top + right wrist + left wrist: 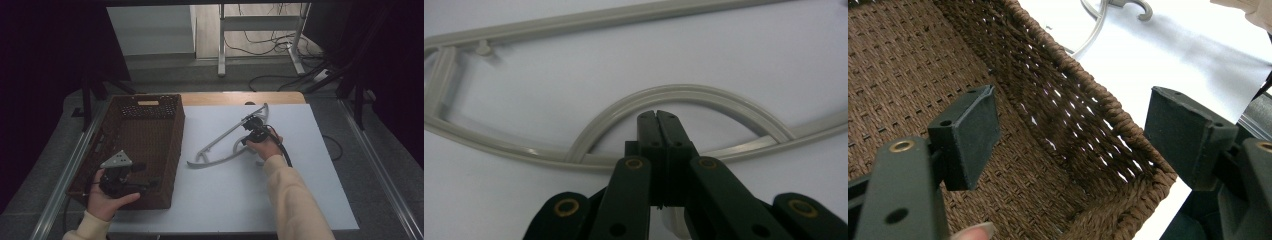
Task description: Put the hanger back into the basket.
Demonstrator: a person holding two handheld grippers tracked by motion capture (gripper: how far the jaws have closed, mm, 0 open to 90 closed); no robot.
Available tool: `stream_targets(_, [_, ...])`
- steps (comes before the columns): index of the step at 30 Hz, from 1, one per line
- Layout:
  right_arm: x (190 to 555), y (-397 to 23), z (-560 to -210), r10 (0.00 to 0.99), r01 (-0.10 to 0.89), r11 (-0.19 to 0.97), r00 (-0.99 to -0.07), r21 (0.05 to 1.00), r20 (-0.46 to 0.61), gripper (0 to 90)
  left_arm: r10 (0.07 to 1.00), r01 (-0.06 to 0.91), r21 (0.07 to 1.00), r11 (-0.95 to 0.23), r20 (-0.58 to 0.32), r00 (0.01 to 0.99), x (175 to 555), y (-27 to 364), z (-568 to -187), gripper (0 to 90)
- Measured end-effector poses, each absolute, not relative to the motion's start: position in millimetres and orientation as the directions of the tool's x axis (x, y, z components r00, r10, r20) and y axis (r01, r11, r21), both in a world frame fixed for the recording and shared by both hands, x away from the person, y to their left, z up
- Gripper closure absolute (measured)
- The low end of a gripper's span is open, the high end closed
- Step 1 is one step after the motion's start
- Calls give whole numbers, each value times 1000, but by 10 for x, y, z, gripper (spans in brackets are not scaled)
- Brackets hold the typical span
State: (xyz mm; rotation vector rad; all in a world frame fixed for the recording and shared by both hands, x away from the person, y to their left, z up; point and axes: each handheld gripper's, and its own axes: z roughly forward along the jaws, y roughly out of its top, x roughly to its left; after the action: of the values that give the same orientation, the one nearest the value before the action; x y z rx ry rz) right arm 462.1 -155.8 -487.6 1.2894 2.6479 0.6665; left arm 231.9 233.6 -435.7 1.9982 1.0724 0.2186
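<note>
Hovering above a bare brown wicker basket (pixel 1088 115), the left gripper (pixel 1073 140) gapes wide.
The right gripper (pixel 657 116), jaws pressed together, partly hides the grey clothes hanger (pixel 684 95) on the white tabletop (pixel 300 180).

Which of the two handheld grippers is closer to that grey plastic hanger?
Right. The right gripper is at the hanger, jaws together over its curved bar. The left gripper hangs over the brown basket, well clear of it.

I take this for a lab or test room: my table (pixel 300 200) sits inside a metal rail frame (pixel 65 180) hung with dark curtains (pixel 45 60), loose cables (pixel 265 45) running across the bare floor (pixel 160 65) behind
</note>
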Motion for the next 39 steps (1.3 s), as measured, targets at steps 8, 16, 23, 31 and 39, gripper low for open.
stream_targets(8, [4610,-1530,-4941,765,717,564,-641,409,67,892,759,593,753,-284,-202,619,2308,2334,-4344,221])
stream_targets(16, [4525,-1571,-4930,762,718,573,-644,395,66,892,762,593,754,-282,-200,617,2300,2335,-4335,222])
stream_targets(23, [4355,-1646,-4933,761,718,570,-645,399,75,893,759,594,752,-285,-201,619,2296,2322,-4330,221])
stream_targets(31, [4063,-1750,-4938,734,696,593,-674,406,84,893,758,596,750,-286,-203,620,2293,2322,-4319,221])
stream_targets(39, [3712,-1855,-4954,708,689,594,-693,415,136,893,757,592,753,-288,-200,622,2289,2310,-4310,222])
